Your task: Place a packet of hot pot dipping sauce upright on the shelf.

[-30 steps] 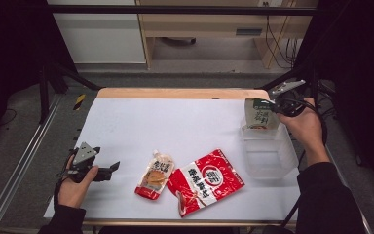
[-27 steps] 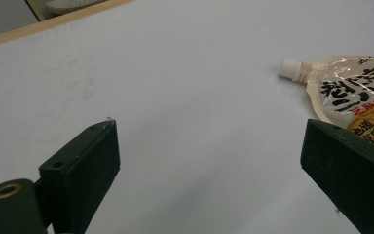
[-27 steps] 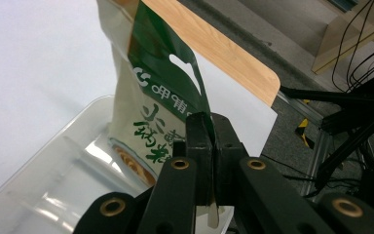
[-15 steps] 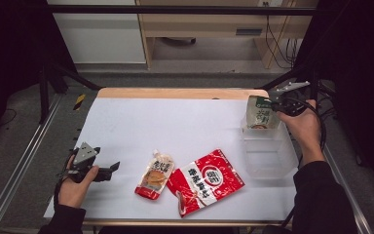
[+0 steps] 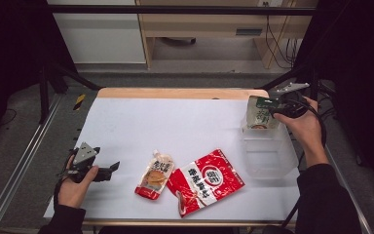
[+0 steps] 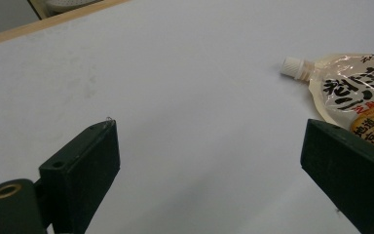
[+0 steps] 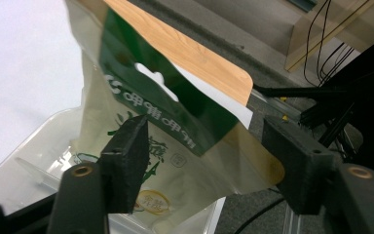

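Resting near the table's front left corner, the left gripper [image 5: 111, 169] lies level in the person's hand, its black jaws wide apart with nothing between them. Just beside it lie a small shiny spout pouch with a white cap [image 5: 155, 174] and a flat red crinkly bag [image 5: 205, 179]. At the right edge, the right gripper [image 7: 202, 163] has just been opening; its jaws stand apart around the green and cream plastic pouch [image 5: 258, 113], not pressing it. That pouch stands in the far end of the clear plastic box [image 5: 272, 161].
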Available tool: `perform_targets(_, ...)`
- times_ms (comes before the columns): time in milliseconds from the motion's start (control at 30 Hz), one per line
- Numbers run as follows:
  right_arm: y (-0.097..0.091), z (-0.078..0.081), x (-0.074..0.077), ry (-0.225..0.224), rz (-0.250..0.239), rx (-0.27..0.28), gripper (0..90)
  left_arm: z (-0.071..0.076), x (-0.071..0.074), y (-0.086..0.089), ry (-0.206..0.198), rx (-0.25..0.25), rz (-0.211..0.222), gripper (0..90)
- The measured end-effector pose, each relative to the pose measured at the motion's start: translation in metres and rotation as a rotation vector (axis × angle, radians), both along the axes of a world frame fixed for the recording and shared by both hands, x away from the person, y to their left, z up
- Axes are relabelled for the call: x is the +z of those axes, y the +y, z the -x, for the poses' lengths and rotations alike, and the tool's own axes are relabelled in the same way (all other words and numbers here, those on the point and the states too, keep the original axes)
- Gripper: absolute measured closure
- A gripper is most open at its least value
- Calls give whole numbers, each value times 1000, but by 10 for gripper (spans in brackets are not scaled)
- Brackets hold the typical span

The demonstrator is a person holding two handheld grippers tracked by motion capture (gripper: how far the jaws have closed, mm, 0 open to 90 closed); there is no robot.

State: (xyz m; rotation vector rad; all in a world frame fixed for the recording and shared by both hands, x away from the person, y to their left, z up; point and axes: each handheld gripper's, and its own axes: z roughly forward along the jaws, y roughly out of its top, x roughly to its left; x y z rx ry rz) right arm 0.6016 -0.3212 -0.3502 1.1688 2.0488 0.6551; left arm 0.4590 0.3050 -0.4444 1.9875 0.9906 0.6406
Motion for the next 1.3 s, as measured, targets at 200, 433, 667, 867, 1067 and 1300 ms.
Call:
perform_targets(200, 0, 4, 5, -39, -11, 7, 286, 0, 0, 0, 0, 2, 1, 73)
perform_targets(433, 4, 12, 13, -59, -19, 26, 253, 0, 0, 1, 3, 3, -1, 73)
perform_targets(667, 9, 25, 24, -88, -34, 53, 224, 0, 0, 1, 0, 5, 1, 73)
perform_targets(867, 10, 29, 26, -92, -38, 60, 217, 0, 1, 3, 2, 6, 2, 73)
perform_targets(1067, 11, 29, 26, -94, -34, 64, 207, 0, 1, 3, 2, 6, 2, 73)
perform_targets(1300, 12, 31, 27, -89, -32, 63, 173, 0, 1, 3, 3, 5, -4, 73)
